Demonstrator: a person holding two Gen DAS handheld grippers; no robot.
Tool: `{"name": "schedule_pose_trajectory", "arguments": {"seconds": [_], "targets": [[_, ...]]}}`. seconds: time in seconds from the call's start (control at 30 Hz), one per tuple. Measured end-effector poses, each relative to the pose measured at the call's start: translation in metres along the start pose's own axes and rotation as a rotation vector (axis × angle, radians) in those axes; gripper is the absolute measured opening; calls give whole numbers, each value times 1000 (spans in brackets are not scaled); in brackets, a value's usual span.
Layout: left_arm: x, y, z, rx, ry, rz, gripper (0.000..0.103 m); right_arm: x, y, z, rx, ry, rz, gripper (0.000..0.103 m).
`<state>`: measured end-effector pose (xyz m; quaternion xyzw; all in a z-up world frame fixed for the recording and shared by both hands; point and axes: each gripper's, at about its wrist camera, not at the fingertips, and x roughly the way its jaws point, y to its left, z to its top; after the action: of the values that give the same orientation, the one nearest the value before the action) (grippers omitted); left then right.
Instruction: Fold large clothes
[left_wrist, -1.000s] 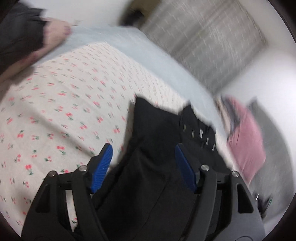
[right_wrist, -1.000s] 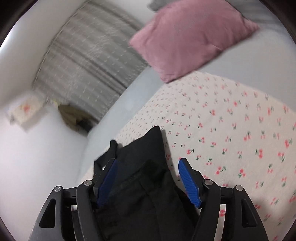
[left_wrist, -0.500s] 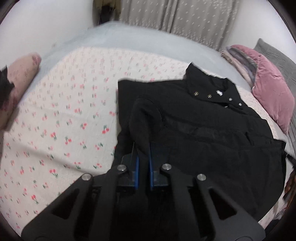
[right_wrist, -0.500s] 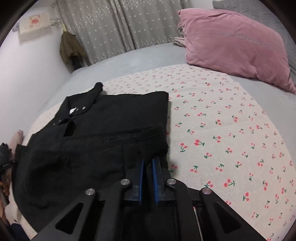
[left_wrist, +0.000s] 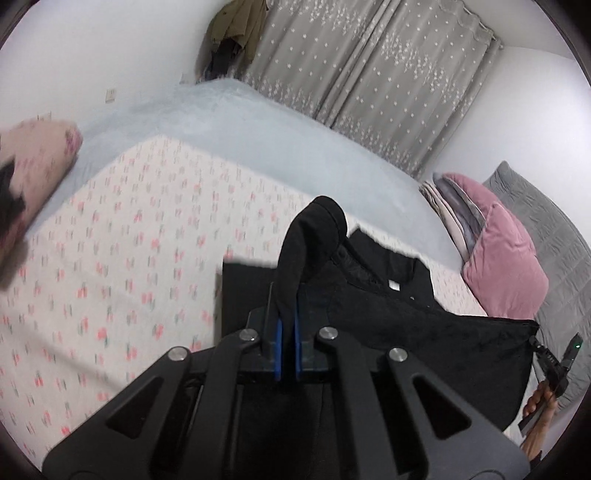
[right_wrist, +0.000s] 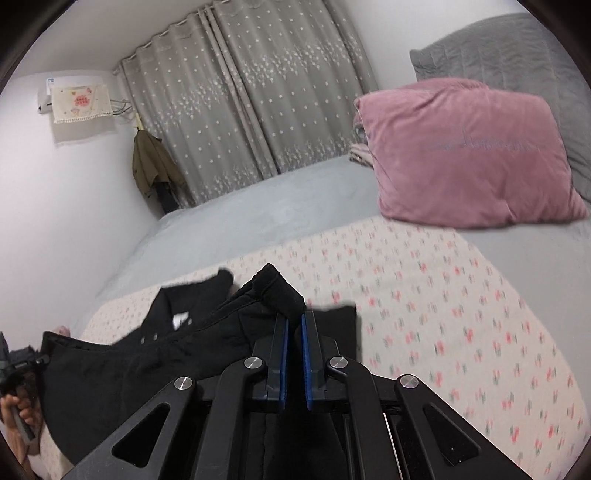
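Both grippers are clamped on cloth. At lower centre of the left wrist view, the left gripper (left_wrist: 286, 325) pinches a bunched fold of the black garment (left_wrist: 424, 332) between its blue pads (left_wrist: 277, 347); the fold stands up above the fingertips, lifted off the bed. At lower centre of the right wrist view, the right gripper (right_wrist: 294, 325) is likewise closed on a raised corner of the black garment (right_wrist: 122, 369), cloth pressed between its blue pads (right_wrist: 283, 358).

The garment hangs between the two grips, and its collar end lies flat on the cherry-print sheet (left_wrist: 110, 266).

In the left view the sheet spreads bare over the whole left half of the frame, up to its edge against the pale blue bed cover (left_wrist: 240, 122) at upper centre. A rolled floral bundle (left_wrist: 33, 170) sits at the left edge. At right, a pink pillow (left_wrist: 498, 266) lies close to the garment's collar, with a grey quilt (left_wrist: 554, 236) behind it.

In the right view the printed sheet (right_wrist: 443, 314) is open across the right half; the pink pillow (right_wrist: 465, 155) sits at upper right on the sheet's far edge. Grey curtains (right_wrist: 240, 103) close the background.
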<state>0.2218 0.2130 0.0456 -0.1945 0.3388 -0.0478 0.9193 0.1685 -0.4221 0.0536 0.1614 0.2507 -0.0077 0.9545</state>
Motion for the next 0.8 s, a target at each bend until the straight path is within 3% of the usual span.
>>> {"name": "schedule_pose_trajectory", "arguments": {"seconds": [0.23,0.4,0.53,0.8], "targets": [[65,-32,72,15,-51,111,6,64,30,78,-22,-45,-46,6],[128,-47,94,0,-86,238,6,130,41,107,-17,-72,-121,6],[187,-43,82,0,-26,320,6,200,28,94,10,-2,-225,6],[244,-10,42,-26,46,347,6,277,-19,34,62,142,-255,6]]}}
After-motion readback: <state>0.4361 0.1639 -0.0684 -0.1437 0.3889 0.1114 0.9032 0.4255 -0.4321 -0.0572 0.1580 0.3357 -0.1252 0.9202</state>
